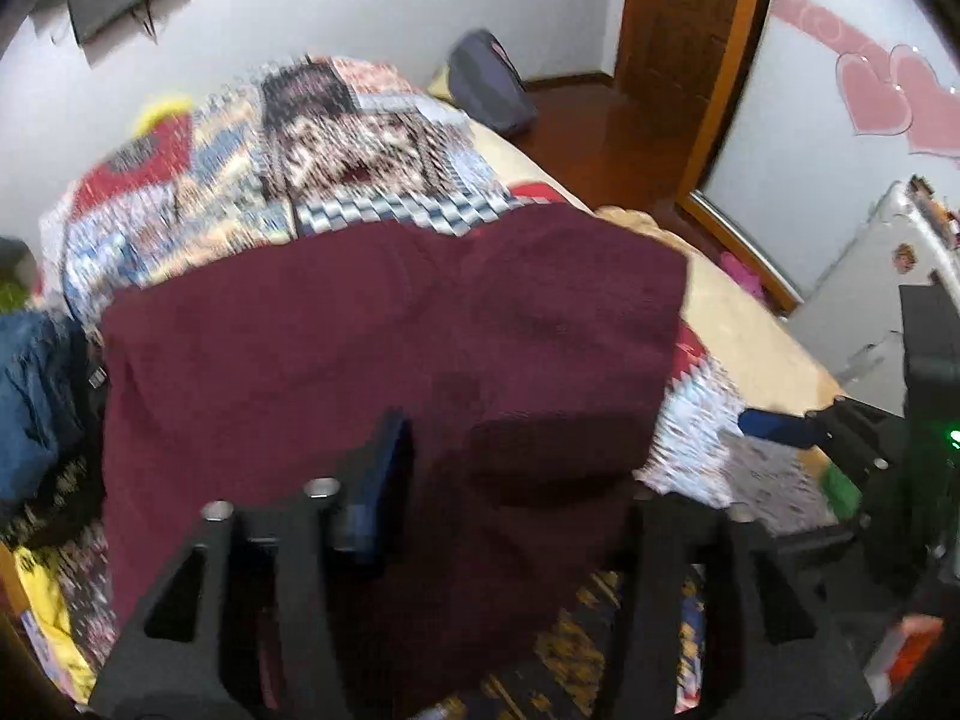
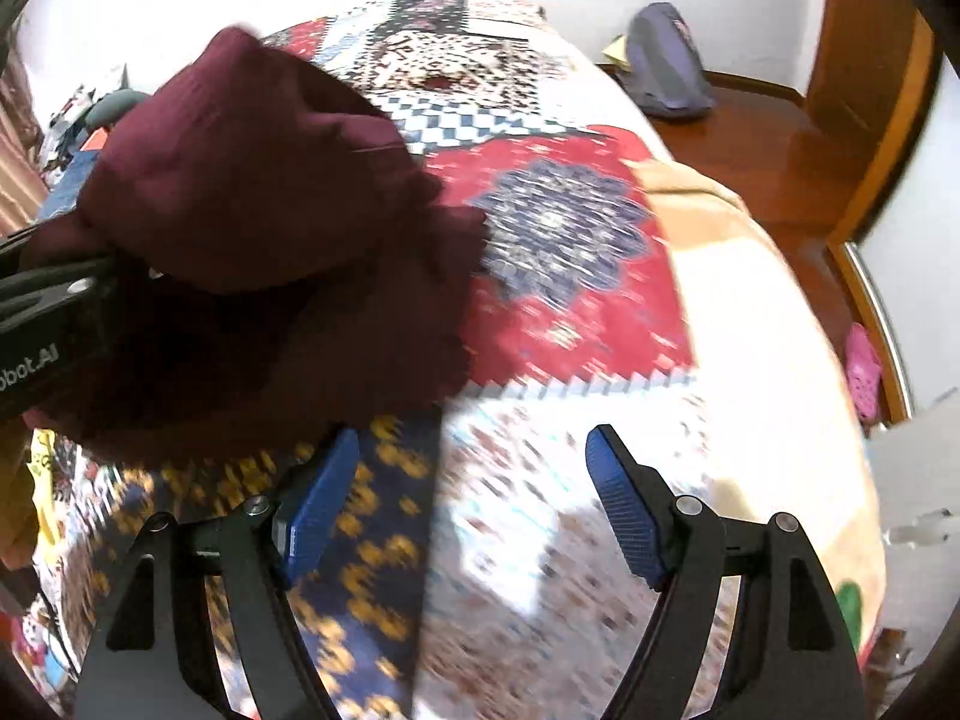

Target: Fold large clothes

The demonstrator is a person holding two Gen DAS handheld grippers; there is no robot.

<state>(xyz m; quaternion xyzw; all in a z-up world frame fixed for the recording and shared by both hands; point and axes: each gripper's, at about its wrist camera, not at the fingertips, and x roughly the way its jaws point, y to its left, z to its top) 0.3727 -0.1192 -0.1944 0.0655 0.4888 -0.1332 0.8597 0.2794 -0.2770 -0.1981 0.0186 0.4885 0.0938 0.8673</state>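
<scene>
The maroon garment (image 1: 384, 348) lies spread on the bed, over a patchwork quilt (image 1: 336, 138), with its near part draped toward the left tongs (image 1: 498, 492). Those tongs look parted, with cloth lying across the gap; only one blue pad (image 1: 384, 480) shows, the other is buried under fabric, so whether anything is truly pinched I cannot tell (the blur does not help). From the right wrist view the garment (image 2: 270, 192) looks bunched into a mound near the left tongs' body, not flat. The right tongs (image 2: 474, 510) stand wide open and empty, hovering above the quilt (image 2: 558, 228) just beside the garment's ragged edge.

Risks from here, as I judge them — the heaped cloth could get folded with a hidden crease inside, because the layers are not smoothed first. If the right tongs bite down now, they may catch the quilt along with the garment, or the quilt alone, since the hem sits just at their side. And loose fabric over the left tongs could snag and drag the whole piece off line when that hand lifts.
</scene>
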